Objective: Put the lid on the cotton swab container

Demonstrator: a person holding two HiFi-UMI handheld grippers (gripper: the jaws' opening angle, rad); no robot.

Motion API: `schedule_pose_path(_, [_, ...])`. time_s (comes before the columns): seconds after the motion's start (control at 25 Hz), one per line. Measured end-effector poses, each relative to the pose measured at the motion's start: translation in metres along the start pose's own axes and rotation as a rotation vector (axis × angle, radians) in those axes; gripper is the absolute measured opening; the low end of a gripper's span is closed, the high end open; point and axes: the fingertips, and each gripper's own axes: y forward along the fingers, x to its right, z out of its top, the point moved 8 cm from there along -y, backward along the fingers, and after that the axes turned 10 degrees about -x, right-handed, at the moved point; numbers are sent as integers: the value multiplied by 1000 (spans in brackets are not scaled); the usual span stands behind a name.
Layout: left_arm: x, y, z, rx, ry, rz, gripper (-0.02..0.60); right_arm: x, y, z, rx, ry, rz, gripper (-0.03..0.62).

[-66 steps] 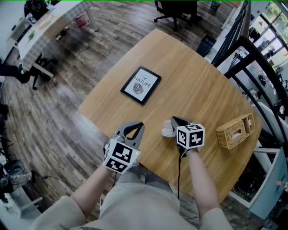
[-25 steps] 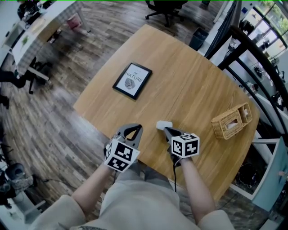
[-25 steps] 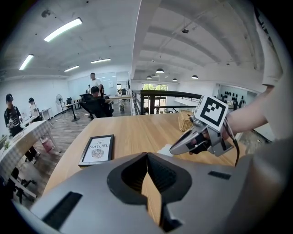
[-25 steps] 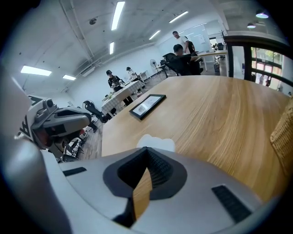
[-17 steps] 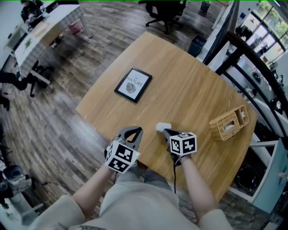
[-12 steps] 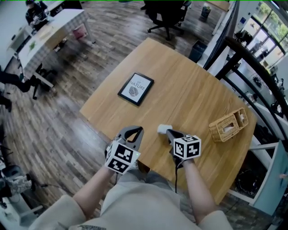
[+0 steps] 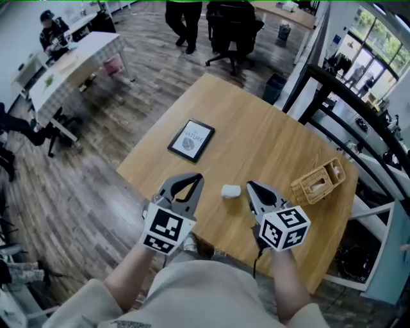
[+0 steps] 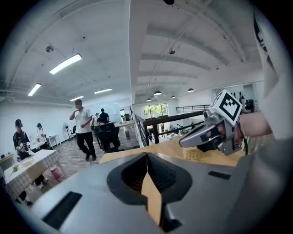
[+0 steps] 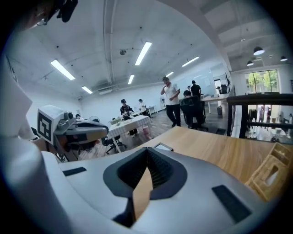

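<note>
- Desk [image 7: 269, 134]: light wood with rounded corners, filling the middle of the head view; the surface is bare apart from three items.
- Cotton swab container [image 7: 230, 191]: small and white, standing on the desk near its lower edge, between the two tools and touched by neither. At this size the lid cannot be told apart from the body.
- Left tool [image 8: 147, 157]: jaws closed tip to tip, gripping nothing, held at the desk's lower-left edge.
- Right tool [image 9: 147, 151]: jaws likewise closed and empty, just right of the container.
- Framed print [image 7: 191, 139]: lying flat, centre-left of the desk.
- Wicker basket [image 7: 316, 182]: near the right edge.
- Room: grey-brown plank floor [image 7: 128, 128]; black office chair [image 7: 232, 25] and a standing person [image 7: 184, 19] at top centre; checked-cloth table [image 7: 73, 61] upper left; black railing [image 7: 339, 77] along the right.
</note>
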Motion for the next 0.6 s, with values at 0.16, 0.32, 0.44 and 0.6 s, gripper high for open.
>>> schedule_pose_path(0.16, [1, -19, 22, 66, 23, 14, 23, -14, -37, 26, 102, -58, -16, 26])
schedule_pose_path(0.32, [6, -41, 42, 130, 69, 28, 23, -34, -73, 44, 191, -144, -60, 26])
schedule_pose_path(0.44, [10, -53, 50, 164, 82, 35, 23, -46, -92, 48, 227, -194, -97, 26])
schedule_pose_path(0.6, [12, -61, 51, 187, 73, 31, 23, -61, -109, 50, 266, -244, -117, 26])
